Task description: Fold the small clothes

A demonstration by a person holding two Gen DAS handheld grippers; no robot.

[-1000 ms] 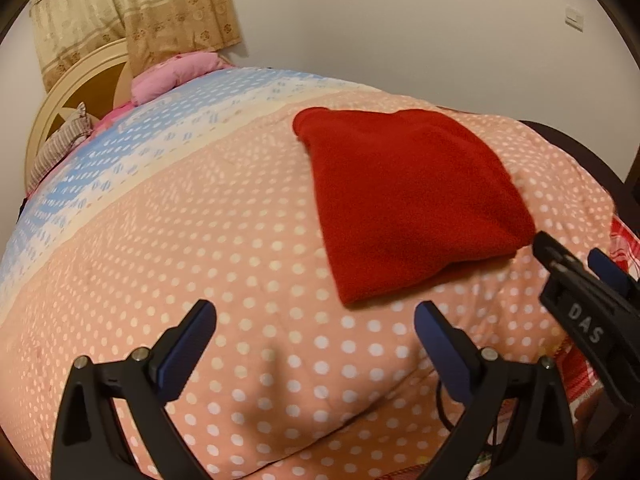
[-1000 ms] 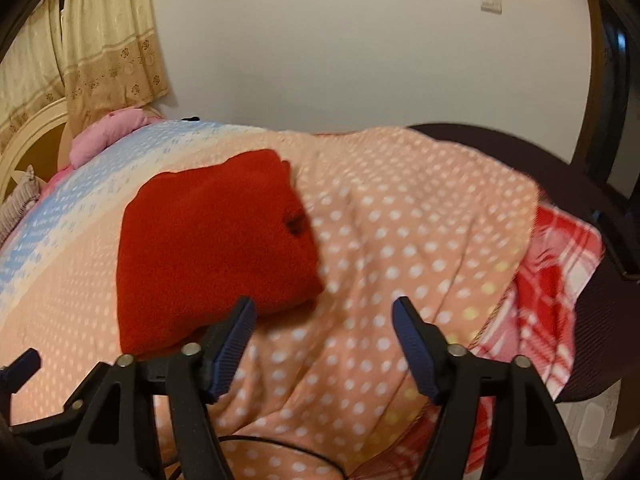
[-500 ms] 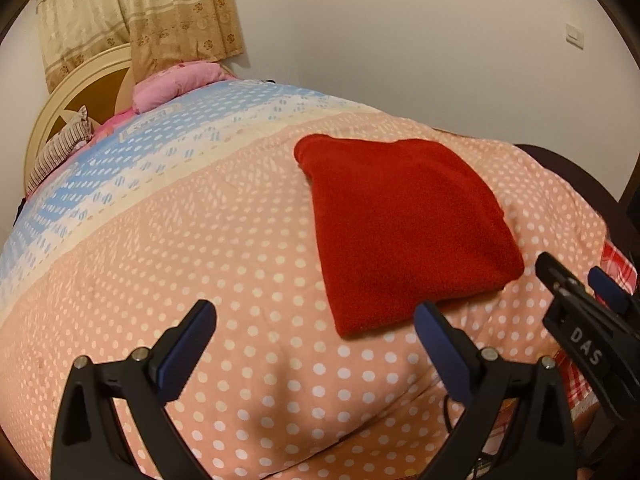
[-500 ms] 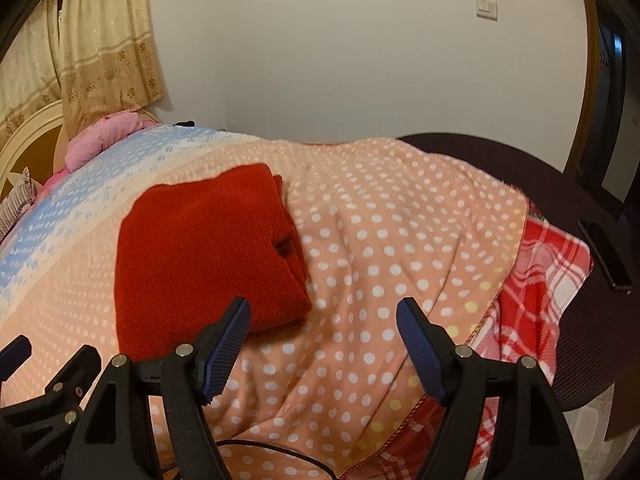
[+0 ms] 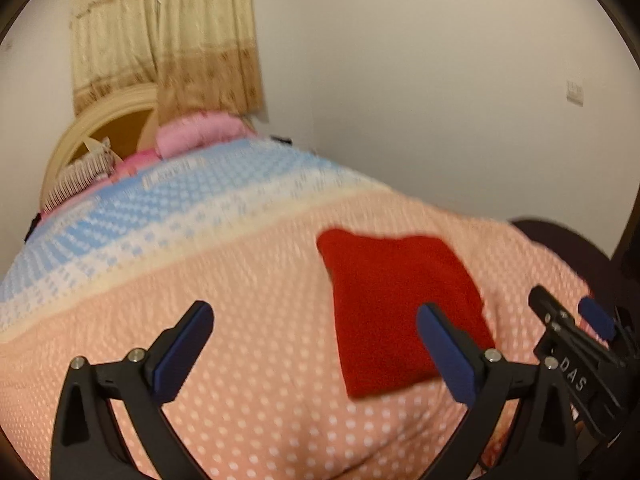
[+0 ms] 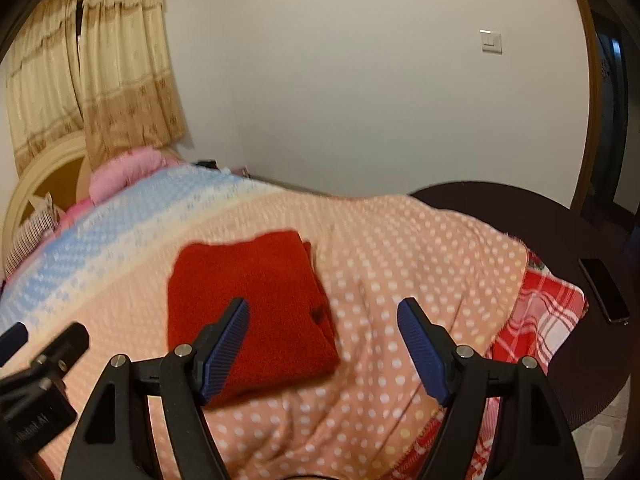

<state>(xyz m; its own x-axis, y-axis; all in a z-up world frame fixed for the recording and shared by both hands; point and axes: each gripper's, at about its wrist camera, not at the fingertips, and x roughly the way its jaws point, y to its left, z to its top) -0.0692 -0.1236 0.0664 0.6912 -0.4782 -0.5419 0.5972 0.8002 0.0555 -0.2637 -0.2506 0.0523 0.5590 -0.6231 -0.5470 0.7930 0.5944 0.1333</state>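
Observation:
A red fleece garment [image 5: 396, 304] lies folded into a flat rectangle on the peach dotted blanket [image 5: 260, 304]; it also shows in the right wrist view [image 6: 248, 300]. My left gripper [image 5: 316, 320] is open and empty, held above the blanket to the garment's near left. My right gripper [image 6: 324, 316] is open and empty, held above the garment's near right corner. Each gripper shows at the edge of the other's view.
The bed has a blue and white blanket band [image 6: 120, 224], pink pillows [image 5: 200, 134] and a cream headboard [image 5: 100, 120] under curtains. A red plaid cloth [image 6: 540, 312] hangs at the bed's right edge. A dark round chair [image 6: 520, 216] holds a phone [image 6: 604, 290].
Both grippers have pulled back and tilted up, away from the folded garment, so it looks smaller and more wall shows. Both stay open. The garment has not moved.

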